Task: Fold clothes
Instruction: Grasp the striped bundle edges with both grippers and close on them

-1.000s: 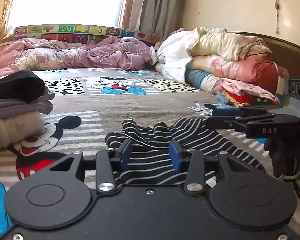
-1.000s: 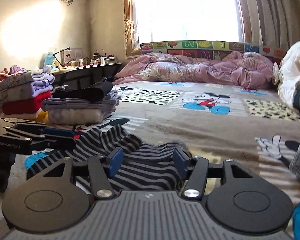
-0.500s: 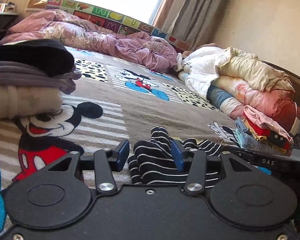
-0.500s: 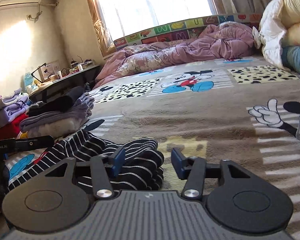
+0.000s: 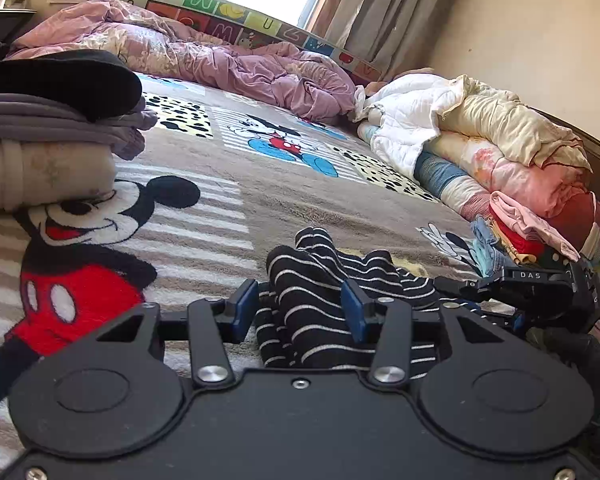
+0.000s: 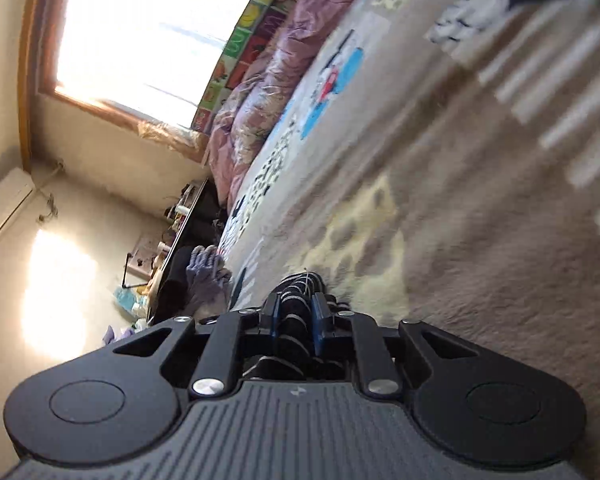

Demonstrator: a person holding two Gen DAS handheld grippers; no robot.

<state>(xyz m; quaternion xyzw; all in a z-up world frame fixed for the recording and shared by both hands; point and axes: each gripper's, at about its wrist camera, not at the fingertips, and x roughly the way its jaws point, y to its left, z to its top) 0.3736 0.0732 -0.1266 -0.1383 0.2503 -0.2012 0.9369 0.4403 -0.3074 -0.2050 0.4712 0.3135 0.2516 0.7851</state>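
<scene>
On the blanket (image 5: 228, 204), two claws flank one striped garment (image 5: 320, 300).

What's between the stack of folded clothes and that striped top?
Only bare cartoon blanket separates the folded stack from the striped top, seen from the left wrist.

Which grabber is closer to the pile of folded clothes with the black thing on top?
Left. The left gripper sits beside the folded stack. The right gripper, pinching the striped garment, is farther away.
</scene>
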